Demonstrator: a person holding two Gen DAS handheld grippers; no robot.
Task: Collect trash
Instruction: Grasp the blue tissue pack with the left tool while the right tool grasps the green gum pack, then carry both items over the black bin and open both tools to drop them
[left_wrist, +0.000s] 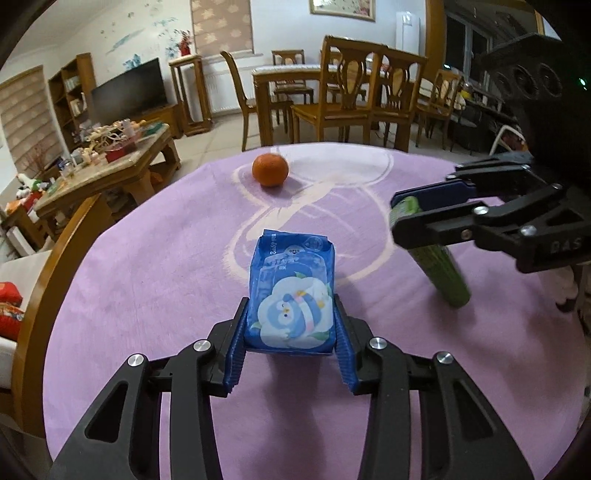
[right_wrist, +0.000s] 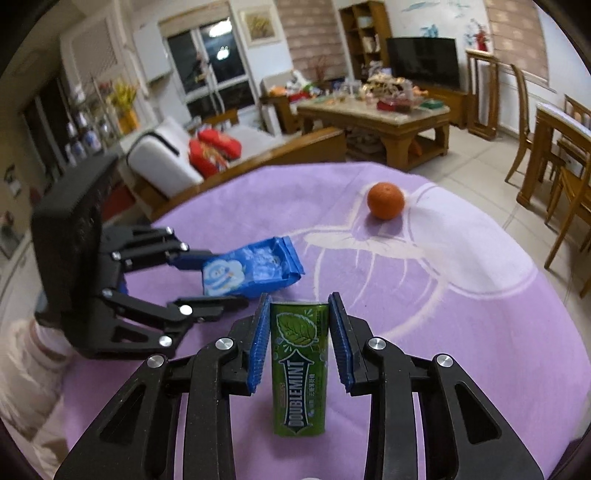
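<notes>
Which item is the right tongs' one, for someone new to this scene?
Start at the purple cloth on the table. Near its front, the right tongs grip a tall green gum container. Unlike the blue packet and round orange, it is slim and reads Doublemint.

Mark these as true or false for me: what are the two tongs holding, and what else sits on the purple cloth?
1. The left tongs grip a blue packet. True.
2. The right tongs hold a red can. False: they clamp a green gum container.
3. An orange lies on the purple cloth, apart from both tongs. True.
4. The orange sits between the right tongs. False: it lies farther off, untouched.
5. The blue packet shows a cartoon penguin. True.
</notes>
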